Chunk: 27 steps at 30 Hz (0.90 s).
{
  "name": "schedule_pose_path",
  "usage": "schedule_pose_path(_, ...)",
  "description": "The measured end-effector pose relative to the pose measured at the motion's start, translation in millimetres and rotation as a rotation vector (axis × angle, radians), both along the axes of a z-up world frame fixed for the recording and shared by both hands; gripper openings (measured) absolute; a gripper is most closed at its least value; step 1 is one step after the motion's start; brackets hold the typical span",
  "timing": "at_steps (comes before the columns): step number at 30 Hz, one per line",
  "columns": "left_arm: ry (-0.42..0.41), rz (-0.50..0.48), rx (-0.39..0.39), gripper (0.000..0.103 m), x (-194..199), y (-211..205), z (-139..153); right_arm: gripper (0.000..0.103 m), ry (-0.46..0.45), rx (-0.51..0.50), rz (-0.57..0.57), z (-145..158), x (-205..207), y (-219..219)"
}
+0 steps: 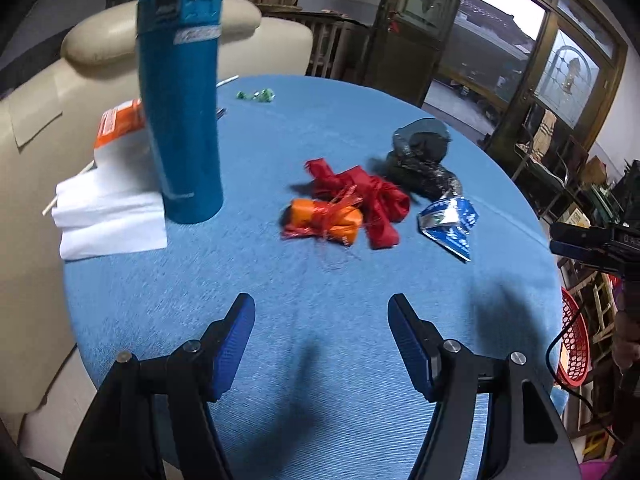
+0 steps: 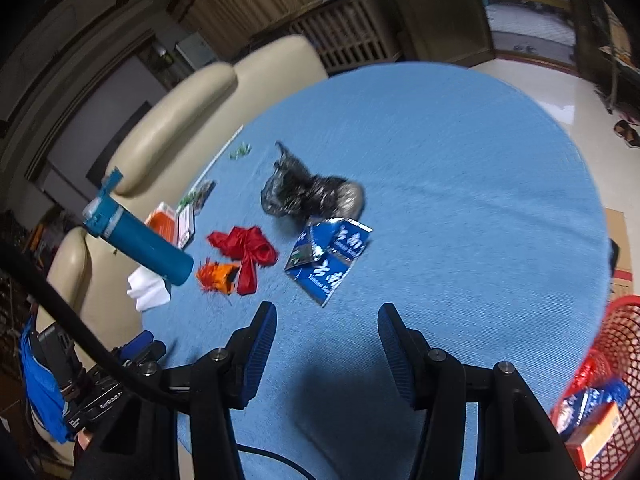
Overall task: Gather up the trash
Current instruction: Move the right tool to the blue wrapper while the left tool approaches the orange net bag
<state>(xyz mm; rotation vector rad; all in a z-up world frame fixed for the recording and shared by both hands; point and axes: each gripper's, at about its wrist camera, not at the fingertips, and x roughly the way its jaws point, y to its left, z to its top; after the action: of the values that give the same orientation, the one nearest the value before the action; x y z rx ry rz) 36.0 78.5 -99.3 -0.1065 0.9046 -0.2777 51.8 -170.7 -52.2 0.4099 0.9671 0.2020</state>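
The round blue-clothed table filled both views. A tall blue bottle stood upper left in the left wrist view. Mid-frame lay the litter: a black plastic bag, a red ribbon, a torn blue wrapper and an orange wrapper. A red basket, lower right in the right wrist view, already held packaging. The left gripper and right gripper both hung over bare cloth, jaws spread, holding nothing. Judging by the blur, a hasty reach might snag the ribbon tangled with the orange wrapper, or knock the bottle over.
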Motion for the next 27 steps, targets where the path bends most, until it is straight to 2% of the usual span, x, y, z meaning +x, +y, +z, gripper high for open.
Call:
schedule_pose_path(3,0.018,0.014,-0.012,0.07,6,7,-7,0.058,0.044,0.02,0.024,-13,20,9)
schedule_pose_path(5,0.027,0.022,-0.014,0.07,10,11,-11,0.062,0.074,0.03,0.03,-23,35,14)
schedule_pose_path(6,0.031,0.023,-0.017,0.07,12,12,-12,0.068,0.09,0.035,0.027,-30,42,16)
schedule_pose_path(7,0.034,0.024,-0.019,0.07,15,13,-13,0.07,0.109,0.041,0.019,-37,50,17)
schedule_pose_path(14,0.016,0.007,-0.023,0.071,40,15,-10,0.07,0.213,0.112,-0.066,-77,100,15)
schedule_pose_path(16,0.008,0.001,-0.025,0.074,50,13,-7,0.076,0.202,0.121,-0.091,-77,109,18)
schedule_pose_path(19,0.007,-0.013,-0.044,0.074,65,9,-5,0.077,0.21,0.11,-0.1,-78,127,27)
schedule_pose_path(23,0.027,-0.044,-0.071,0.074,88,-4,-9,0.08,0.199,0.058,-0.103,-77,142,45)
schedule_pose_path(27,0.05,-0.068,-0.062,0.075,108,-20,-21,0.082,0.172,-0.1,-0.079,-77,152,70)
